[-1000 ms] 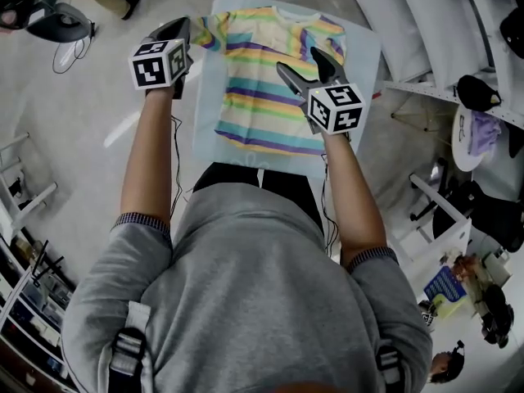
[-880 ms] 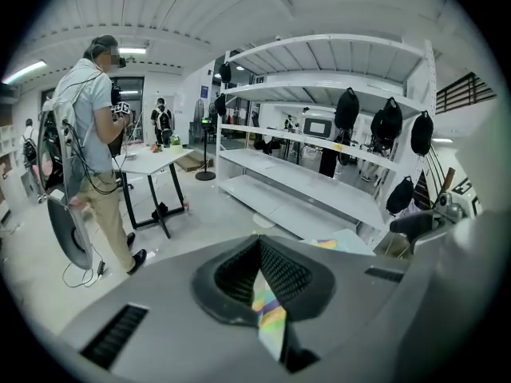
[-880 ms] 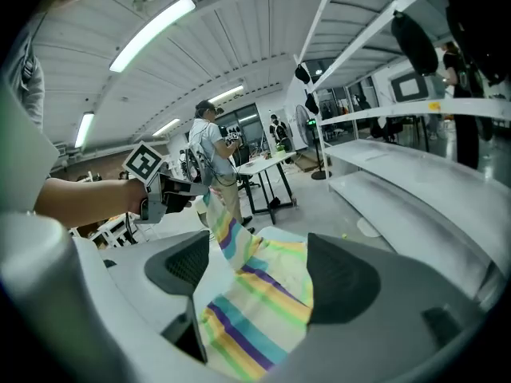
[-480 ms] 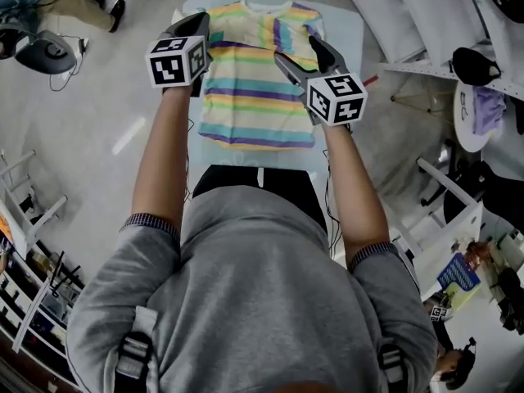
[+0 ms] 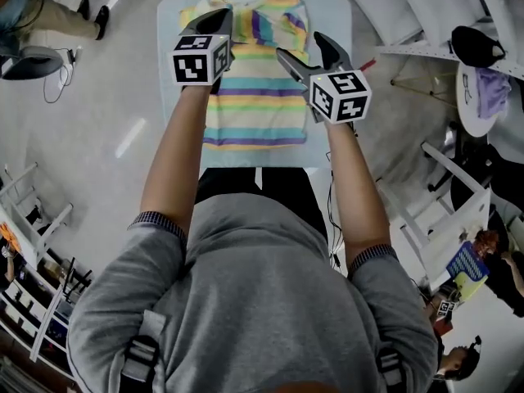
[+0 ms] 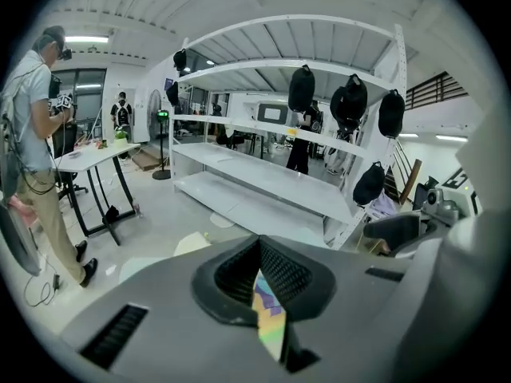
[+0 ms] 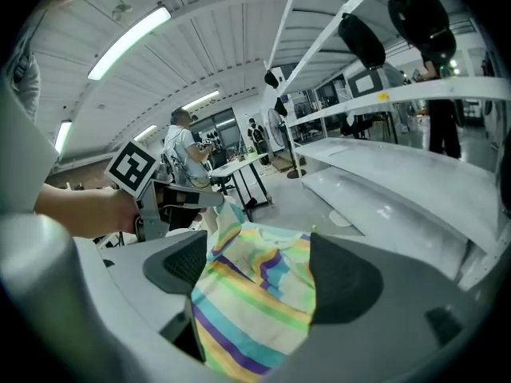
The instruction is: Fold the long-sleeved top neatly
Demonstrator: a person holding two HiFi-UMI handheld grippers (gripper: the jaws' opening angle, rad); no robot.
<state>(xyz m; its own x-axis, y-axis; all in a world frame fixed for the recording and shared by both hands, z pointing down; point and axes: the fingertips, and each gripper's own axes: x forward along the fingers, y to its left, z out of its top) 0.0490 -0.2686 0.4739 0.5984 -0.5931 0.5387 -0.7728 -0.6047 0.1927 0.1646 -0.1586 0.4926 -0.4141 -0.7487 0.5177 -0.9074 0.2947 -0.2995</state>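
Spread on the pale blue tabletop [image 5: 332, 31], at 12 o'clock in the head view: the striped long-sleeved top [image 5: 254, 97], collar toward 12, hem toward 6, just beyond the person's grey-clad torso. Near the collar, a patch with stripes running the other way, lying across the chest.

At 11 o'clock of the top, the left claw [image 5: 214, 19], jaws pressed together on a thin fold of the striped cloth; in the left gripper view, only a narrow sliver of that cloth [image 6: 269, 313] showing between the closed pads. Seen from the right gripper view, that pinched piece raised a little off the garment, at 10 o'clock.

At 2 o'clock of the top, the right claw [image 5: 304, 49], jaws standing wide apart above the cloth, pads not pressing on anything; through the gap, striped fabric lying below and beyond.

Both forearms bare, reaching toward 12 o'clock from grey sleeves. Off the tabletop at 2 o'clock, white shelving [image 5: 409, 6].
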